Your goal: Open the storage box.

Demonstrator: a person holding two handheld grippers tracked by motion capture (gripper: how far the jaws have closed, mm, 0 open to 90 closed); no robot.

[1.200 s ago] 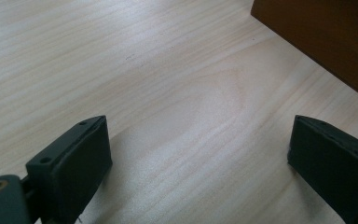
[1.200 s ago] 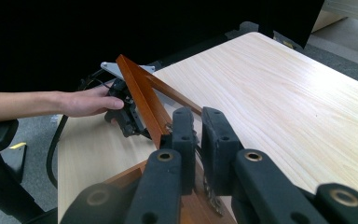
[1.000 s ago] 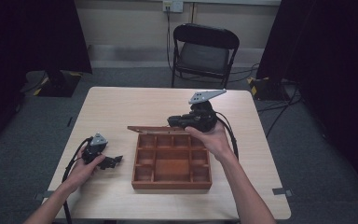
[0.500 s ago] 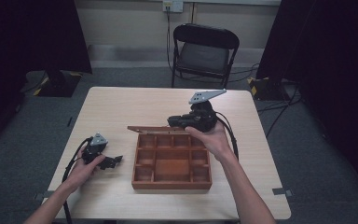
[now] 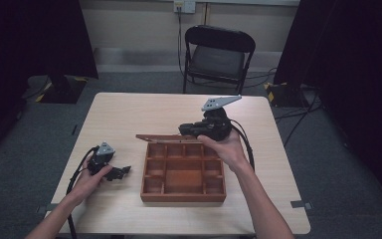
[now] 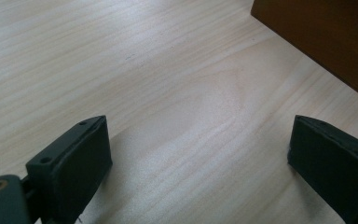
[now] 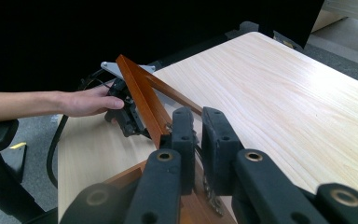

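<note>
Holding the lid (image 5: 166,137) of a wooden box (image 5: 183,197) at the centre of the high view, the right gripper (image 5: 188,130) has its jaws nearly closed on the lid's thin edge. The lid stands raised along the box's far rim, reaching toward the left of the frame, and the box itself sits on the table (image 5: 129,109) just below it.

Judging by its look, the lid is a stiff, thin wooden panel, probably light, with a smooth varnished face that could slip between the pads. A pinch near one end, as here, likely lets the long free end lever against the grip, so a hold closer to the middle of the edge would seem steadier. If it is hinged, which I cannot tell, it should swing rather than lift.

In the lower left of the high view, the left gripper (image 5: 121,172) rests on the table, apart from the box, with its jaws wide and nothing between them.

From the right gripper view, the lid (image 7: 142,100) appears edge-on, rising to the upper left from the jaws, with the far hand (image 7: 89,101) behind it; that closeness of the pinch is lost from above. At the upper right of the left gripper view comes the box's plain side wall (image 6: 326,32), while the high view alone lays out its compartments.
</note>
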